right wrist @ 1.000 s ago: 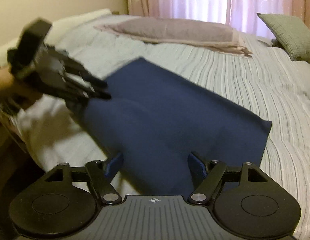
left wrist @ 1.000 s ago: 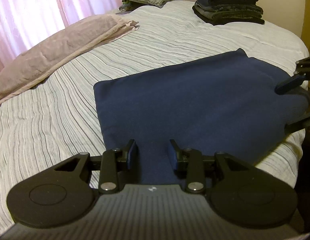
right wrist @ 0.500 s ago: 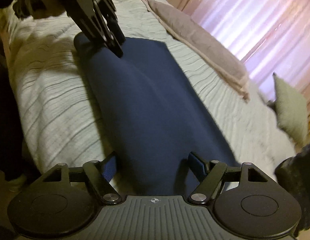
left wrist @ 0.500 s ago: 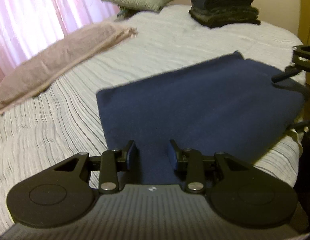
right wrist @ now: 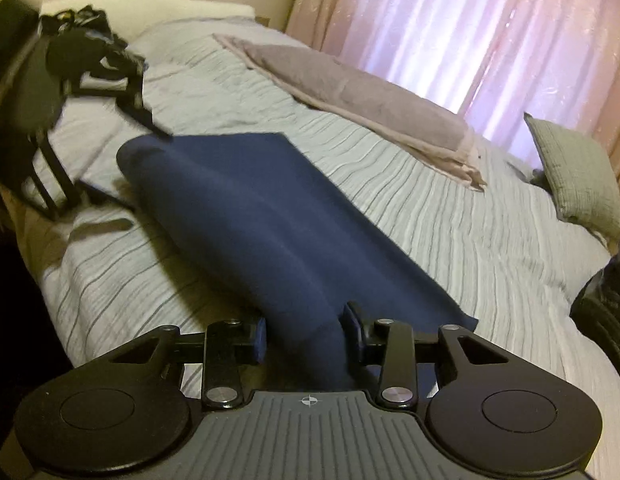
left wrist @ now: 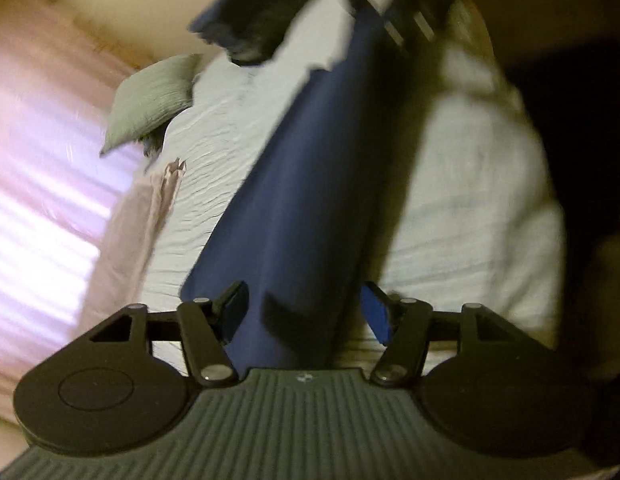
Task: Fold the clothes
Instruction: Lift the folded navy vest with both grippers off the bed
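Right wrist view: right gripper (right wrist: 304, 334) clamped on bunched end of navy garment (right wrist: 246, 200), lying across striped bedspread (right wrist: 449, 232). Left wrist view, blurred: left gripper (left wrist: 304, 312) fingers wide apart, straddling garment's other end.

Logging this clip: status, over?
Right gripper pinching navy cloth. Left gripper jaws apart, cloth running between. Bed ahead unobstructed.
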Motion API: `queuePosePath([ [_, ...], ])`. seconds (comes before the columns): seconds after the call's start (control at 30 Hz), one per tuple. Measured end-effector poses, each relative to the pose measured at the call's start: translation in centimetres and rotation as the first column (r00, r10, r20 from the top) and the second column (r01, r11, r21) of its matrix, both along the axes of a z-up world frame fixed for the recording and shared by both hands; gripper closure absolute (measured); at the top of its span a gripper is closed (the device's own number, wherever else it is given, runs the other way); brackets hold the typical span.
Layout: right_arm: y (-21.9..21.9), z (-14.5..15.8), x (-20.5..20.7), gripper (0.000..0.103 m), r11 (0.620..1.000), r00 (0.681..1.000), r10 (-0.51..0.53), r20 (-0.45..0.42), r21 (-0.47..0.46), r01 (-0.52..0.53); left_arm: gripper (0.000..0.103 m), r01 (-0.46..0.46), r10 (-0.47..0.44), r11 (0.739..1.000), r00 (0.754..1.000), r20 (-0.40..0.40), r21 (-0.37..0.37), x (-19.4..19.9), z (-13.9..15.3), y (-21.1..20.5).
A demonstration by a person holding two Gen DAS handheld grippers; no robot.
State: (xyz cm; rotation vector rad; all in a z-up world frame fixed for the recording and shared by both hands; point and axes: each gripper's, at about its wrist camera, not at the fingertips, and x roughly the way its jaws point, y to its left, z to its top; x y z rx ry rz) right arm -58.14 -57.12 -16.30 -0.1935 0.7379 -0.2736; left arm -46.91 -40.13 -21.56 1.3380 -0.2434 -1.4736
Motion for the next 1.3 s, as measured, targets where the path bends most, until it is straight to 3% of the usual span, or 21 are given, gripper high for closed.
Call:
queuePosePath([
  [0.07, 0.0, 0.1, -0.3, 0.065, 1.000, 1.000, -0.003, 0.003, -0.007, 0.003, 0.047, 0.016, -0.014, 1.000, 0.991, 0.131, -0.009, -0.7, -1.9, -0.7],
  [0.17, 0.2, 0.0, -0.9, 0.065, 1.000, 1.000, 0.003, -0.004, -0.014, -0.003, 0.049, 0.054, -0.051, 0.999, 0.967, 0.249, -0.004, -1.0, -3.9, -1.2],
  [0.27, 1.3, -0.7, -1.2, 0.065, 0.997, 0.999, 0.026, -0.023, -0.071, -0.028, 0.064, 0.075, -0.076, 0.997, 0.947, 0.312, 0.016, -0.9, -5.4, -1.2],
  [0.3, 2.0, -1.2, -1.1, 0.064, 0.992, 0.999, 0.042, -0.034, -0.114, -0.046, 0.066, 0.071, -0.074, 0.997, 0.949, 0.306, 0.018, -0.8, -5.5, -1.2],
  [0.37, 3.4, -2.1, -1.0, 0.049, 0.977, 0.996, 0.072, -0.059, -0.198, -0.083, 0.071, 0.048, -0.052, 0.999, 0.967, 0.251, 0.022, -0.3, -5.1, -1.2],
  [0.4, 4.1, -2.6, -0.9, 0.035, 0.966, 0.994, 0.086, -0.072, -0.239, -0.101, 0.072, 0.031, -0.035, 0.999, 0.976, 0.215, 0.023, -0.1, -4.7, -1.2],
  [0.43, 4.8, -3.1, -0.8, 0.032, 0.953, 0.991, 0.100, -0.086, -0.279, -0.120, 0.072, 0.011, -0.015, 1.000, 0.986, 0.167, 0.025, 0.2, -4.1, -1.4],
  [0.57, 7.0, -4.2, 0.5, 0.032, 0.911, 0.983, 0.143, -0.115, -0.374, -0.176, 0.073, -0.058, 0.058, 0.997, 0.998, -0.013, 0.046, 1.3, -1.6, -2.2],
  [0.7, 6.7, -4.8, 1.3, 0.032, 0.887, 0.979, 0.156, -0.134, -0.417, -0.199, 0.073, -0.074, 0.078, 0.995, 0.995, -0.060, 0.070, 1.4, -0.2, -1.9],
  [0.8, 6.5, -5.4, 1.9, 0.047, 0.867, 0.975, 0.165, -0.149, -0.448, -0.216, 0.070, -0.067, 0.068, 0.995, 0.998, -0.017, 0.071, 0.7, -0.1, -1.8],
  [0.87, 6.4, -5.7, 2.2, 0.062, 0.854, 0.972, 0.171, -0.159, -0.469, -0.227, 0.058, -0.055, 0.053, 0.997, 0.998, 0.046, 0.057, 0.4, -0.8, -1.3],
  [0.97, 6.2, -6.2, 2.8, 0.069, 0.832, 0.968, 0.179, -0.174, -0.499, -0.244, 0.048, -0.027, 0.024, 1.000, 0.984, 0.176, 0.013, 0.1, -2.8, -0.8],
  [1.1, 5.3, -5.7, 2.8, 0.072, 0.836, 0.963, 0.222, -0.153, -0.478, -0.269, 0.052, -0.002, 0.004, 1.000, 0.960, 0.281, -0.011, 0.1, -5.4, -0.3],
  [1.2, 4.6, -4.9, 2.7, 0.072, 0.843, 0.954, 0.258, -0.150, -0.447, -0.299, 0.061, 0.009, -0.009, 1.000, 0.957, 0.289, 0.000, 0.2, -5.6, -0.6],
  [1.3, 4.2, -3.5, 2.9, 0.074, 0.866, 0.947, 0.271, -0.173, -0.386, -0.318, 0.067, 0.003, -0.018, 0.998, 0.973, 0.231, 0.065, 0.5, -3.3, -1.4],
])
